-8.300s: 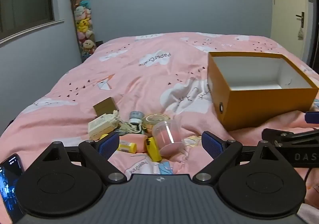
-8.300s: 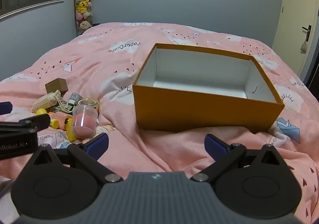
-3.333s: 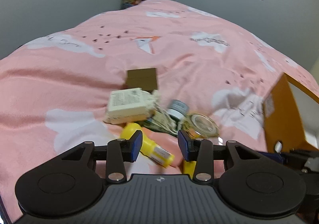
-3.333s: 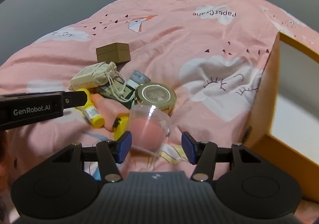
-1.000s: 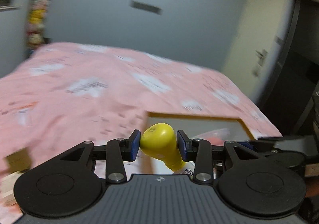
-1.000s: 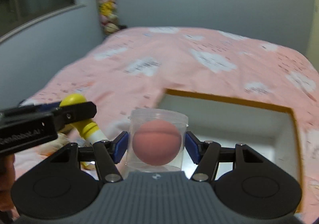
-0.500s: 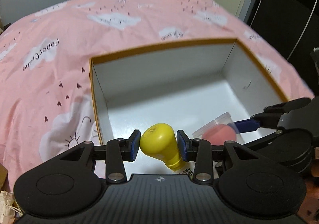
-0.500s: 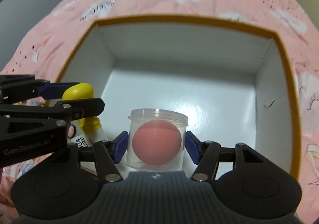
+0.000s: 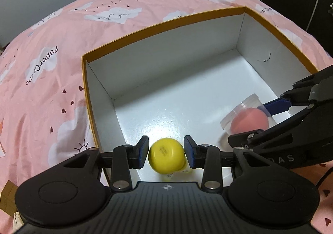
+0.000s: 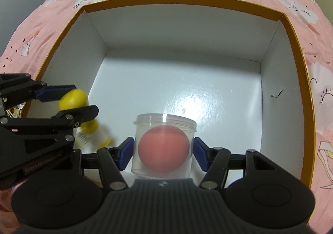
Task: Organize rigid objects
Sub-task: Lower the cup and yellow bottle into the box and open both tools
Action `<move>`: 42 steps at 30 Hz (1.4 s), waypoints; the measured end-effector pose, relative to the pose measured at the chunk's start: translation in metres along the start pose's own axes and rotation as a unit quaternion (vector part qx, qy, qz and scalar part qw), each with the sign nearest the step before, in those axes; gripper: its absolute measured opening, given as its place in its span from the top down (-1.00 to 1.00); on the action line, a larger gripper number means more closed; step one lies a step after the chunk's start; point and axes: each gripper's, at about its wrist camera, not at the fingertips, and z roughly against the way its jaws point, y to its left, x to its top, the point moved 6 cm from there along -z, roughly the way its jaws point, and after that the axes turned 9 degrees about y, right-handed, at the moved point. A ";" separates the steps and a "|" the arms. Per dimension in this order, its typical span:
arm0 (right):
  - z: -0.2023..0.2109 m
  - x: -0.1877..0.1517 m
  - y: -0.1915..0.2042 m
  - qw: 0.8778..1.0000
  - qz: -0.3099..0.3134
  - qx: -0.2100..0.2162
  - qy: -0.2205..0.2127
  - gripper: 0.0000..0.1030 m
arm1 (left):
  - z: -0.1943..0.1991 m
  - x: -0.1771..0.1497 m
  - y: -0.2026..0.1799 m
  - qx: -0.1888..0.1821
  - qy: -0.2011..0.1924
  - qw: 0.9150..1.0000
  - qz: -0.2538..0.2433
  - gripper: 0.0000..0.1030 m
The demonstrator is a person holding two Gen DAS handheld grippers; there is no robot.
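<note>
Inside the orange box, the left gripper is gripping the yellow bottle near the left wall. The right gripper is clasping the clear jar nearer the right wall, leaving the far white floor open.

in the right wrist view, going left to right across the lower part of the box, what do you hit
left gripper → yellow-capped bottle between its jaws → clear jar with the pink ball in the right gripper → right box wall
</note>
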 end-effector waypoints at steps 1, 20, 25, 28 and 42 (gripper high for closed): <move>0.001 0.000 0.000 1.000 0.000 -0.001 -0.001 -0.19 | 0.000 0.000 0.001 0.000 -0.001 1.000 0.001 0.16; -0.006 0.008 0.038 0.999 0.029 0.012 0.002 -0.20 | 0.058 -0.016 0.059 -0.051 -0.118 0.982 0.138 -0.26; -0.013 0.011 0.049 0.999 0.027 0.026 0.012 -0.20 | 0.060 -0.023 0.067 -0.063 -0.114 0.979 0.157 -0.26; -0.015 0.013 0.051 0.999 0.026 0.020 0.015 -0.20 | 0.057 -0.026 0.069 -0.063 -0.109 0.979 0.161 -0.26; -0.010 0.011 0.049 1.000 0.016 0.022 0.004 -0.47 | 0.053 -0.032 0.066 -0.064 -0.100 0.979 0.167 -0.26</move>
